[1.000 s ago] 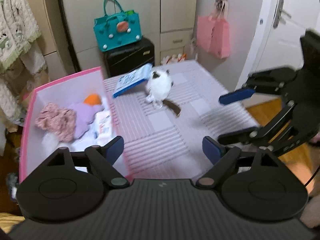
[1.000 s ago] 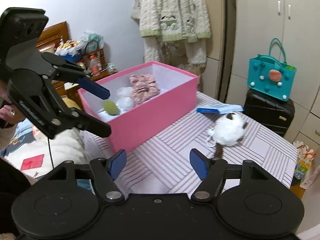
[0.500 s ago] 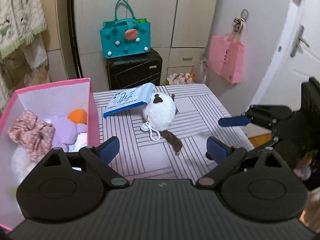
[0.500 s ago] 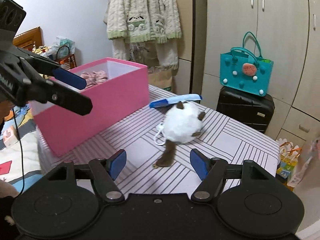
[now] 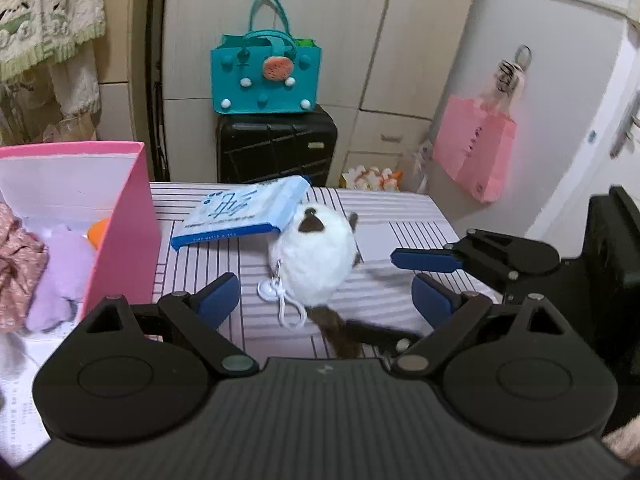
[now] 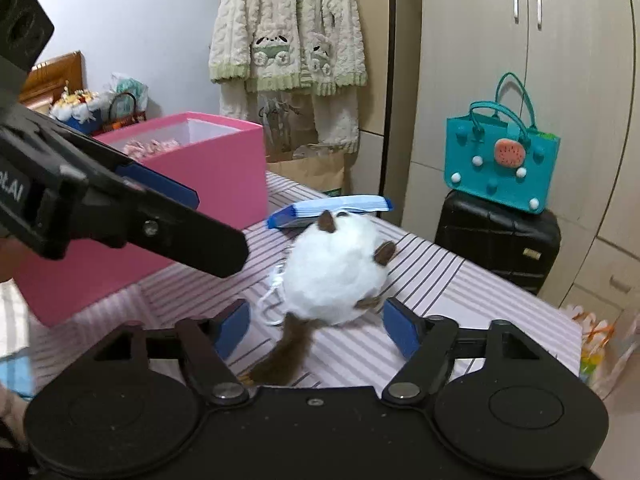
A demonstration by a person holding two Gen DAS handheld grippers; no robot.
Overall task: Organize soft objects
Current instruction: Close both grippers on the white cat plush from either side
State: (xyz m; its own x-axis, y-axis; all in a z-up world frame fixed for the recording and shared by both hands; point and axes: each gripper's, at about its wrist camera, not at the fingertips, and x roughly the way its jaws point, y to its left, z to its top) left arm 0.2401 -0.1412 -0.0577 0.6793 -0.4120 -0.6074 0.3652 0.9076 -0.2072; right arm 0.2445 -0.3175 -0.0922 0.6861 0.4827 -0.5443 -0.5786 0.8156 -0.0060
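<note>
At the left, the pink box [image 5: 120,216] is seen standing on the striped table [image 5: 400,232], already holding a pink ruffled cloth [image 5: 16,260], a purple plush [image 5: 60,276] and something orange [image 5: 98,232]. Next, the left gripper [image 5: 324,300] is held with its jaws wide apart and nothing between the pads; the box wall lies just beside its left finger [image 5: 218,298], so a sideways drift could knock or shove the box. In the middle, the white plush cat [image 6: 336,276] lies on the table, its head touching or overlapping the blue tissue pack [image 5: 248,212], with a white cord loop [image 5: 286,308] beside its body and a brown tail [image 6: 288,350] trailing towards the cameras. A grip taken too shallowly would likely catch only fur or the tail, and the round body could be squeezed out and rolled away; the cord could be snagged on a finger, and the tissue pack could be dragged along. At the right, the right gripper [image 6: 316,322] has just been opened wider and is seen framing the cat's body without its pads pressing on it, so nothing is held. Both tools are crowded around the same toy, and a collision between their fingers is judged the nearest risk.
</note>
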